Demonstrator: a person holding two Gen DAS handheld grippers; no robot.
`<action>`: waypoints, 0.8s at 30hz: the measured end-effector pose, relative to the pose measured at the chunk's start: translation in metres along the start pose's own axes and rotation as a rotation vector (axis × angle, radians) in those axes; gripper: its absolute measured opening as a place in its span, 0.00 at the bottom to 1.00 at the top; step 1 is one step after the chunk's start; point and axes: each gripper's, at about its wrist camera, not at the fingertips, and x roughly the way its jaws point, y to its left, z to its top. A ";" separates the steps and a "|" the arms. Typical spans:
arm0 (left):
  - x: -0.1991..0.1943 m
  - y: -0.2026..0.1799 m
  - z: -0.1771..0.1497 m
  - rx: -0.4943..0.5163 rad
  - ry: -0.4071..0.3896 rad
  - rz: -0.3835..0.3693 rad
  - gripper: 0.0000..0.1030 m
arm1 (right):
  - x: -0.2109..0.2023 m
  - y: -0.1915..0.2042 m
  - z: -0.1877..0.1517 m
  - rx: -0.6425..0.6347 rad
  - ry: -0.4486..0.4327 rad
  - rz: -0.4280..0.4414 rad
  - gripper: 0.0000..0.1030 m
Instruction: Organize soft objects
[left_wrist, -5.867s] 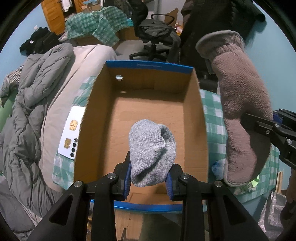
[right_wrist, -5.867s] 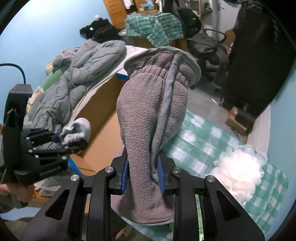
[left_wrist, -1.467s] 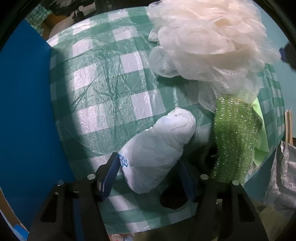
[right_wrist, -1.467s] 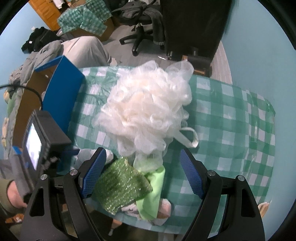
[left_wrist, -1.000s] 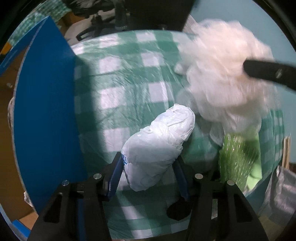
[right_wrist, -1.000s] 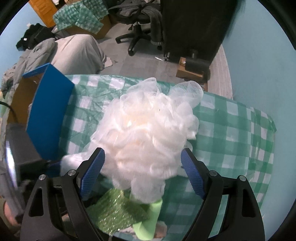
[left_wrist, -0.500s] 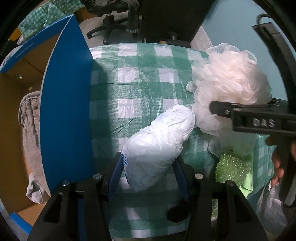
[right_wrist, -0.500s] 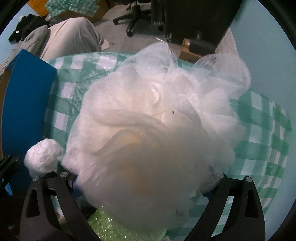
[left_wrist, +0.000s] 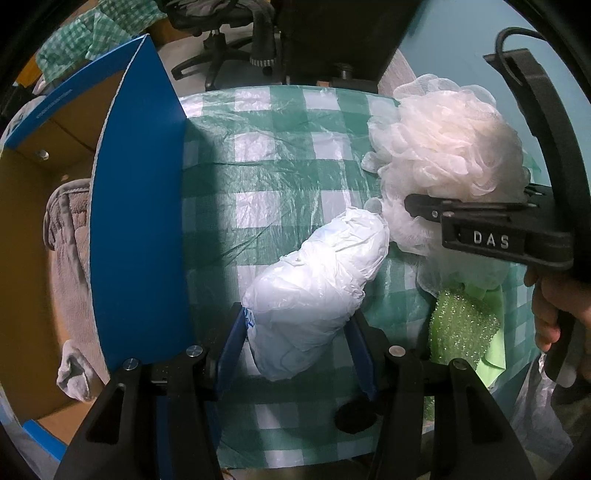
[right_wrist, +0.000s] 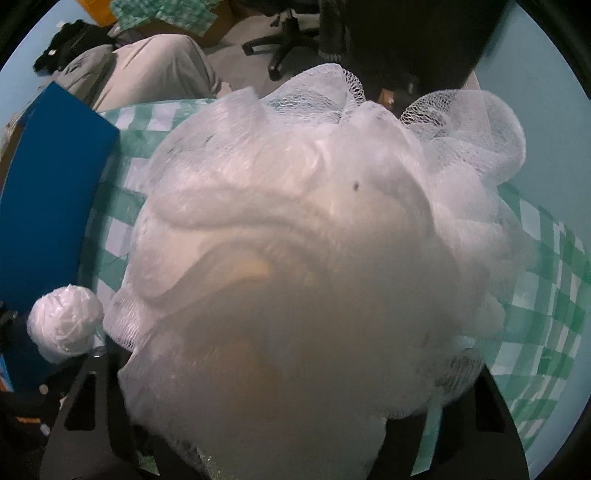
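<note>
My left gripper (left_wrist: 299, 350) is shut on a crumpled white plastic bag (left_wrist: 317, 291) and holds it over the green checked table (left_wrist: 273, 155). The bag also shows in the right wrist view (right_wrist: 64, 319). My right gripper (right_wrist: 295, 406) is around a big white mesh bath pouf (right_wrist: 325, 266), which fills that view and hides the fingertips. In the left wrist view the pouf (left_wrist: 443, 158) sits in the right gripper's jaws (left_wrist: 480, 221). The blue-walled cardboard box (left_wrist: 136, 206) stands at left, with a brown mitten (left_wrist: 70, 236) and grey sock (left_wrist: 74, 373) inside.
A glittery green sponge (left_wrist: 461, 328) and a light green cloth (left_wrist: 495, 354) lie at the table's right near edge. An office chair (left_wrist: 236, 40) and a dark cabinet stand behind the table. A teal wall is at right.
The right gripper has pushed further onto the pouf, which now fills its view. The left gripper has kept the plastic bag and risen slightly, showing more of the box.
</note>
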 end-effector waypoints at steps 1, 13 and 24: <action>0.000 0.000 -0.001 -0.002 0.000 -0.003 0.53 | -0.002 0.001 -0.002 -0.018 -0.005 0.003 0.61; -0.017 0.003 -0.004 -0.011 -0.033 -0.010 0.53 | -0.035 0.008 -0.025 -0.062 -0.110 0.002 0.52; -0.043 0.006 -0.003 -0.012 -0.086 -0.012 0.53 | -0.065 0.014 -0.030 -0.053 -0.179 0.022 0.52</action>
